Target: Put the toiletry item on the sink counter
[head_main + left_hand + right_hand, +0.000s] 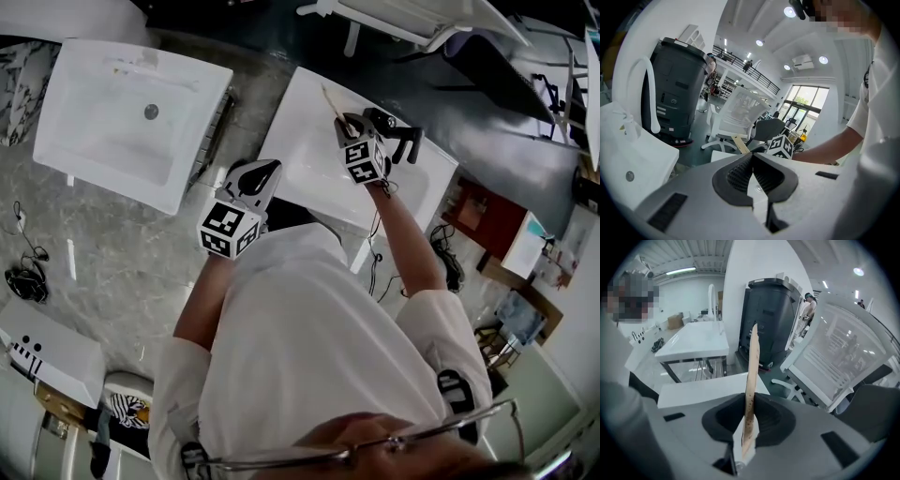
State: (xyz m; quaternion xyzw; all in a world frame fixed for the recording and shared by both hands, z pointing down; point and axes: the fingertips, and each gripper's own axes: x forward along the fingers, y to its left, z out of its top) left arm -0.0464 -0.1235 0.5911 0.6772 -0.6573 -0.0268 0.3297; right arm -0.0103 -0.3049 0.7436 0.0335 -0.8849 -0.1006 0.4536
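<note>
Grey-shelled, my left gripper (263,175) has its jaws pressed together on nothing, beside the white sink counter's (302,141) near corner. My right gripper (749,404) clamps the thin wooden toiletry stick (753,357), which juts out over that counter.

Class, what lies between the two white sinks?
The head view shows grey marbled floor between the left sink and the right sink, plus a barred metal rack on the left sink's side.
</note>
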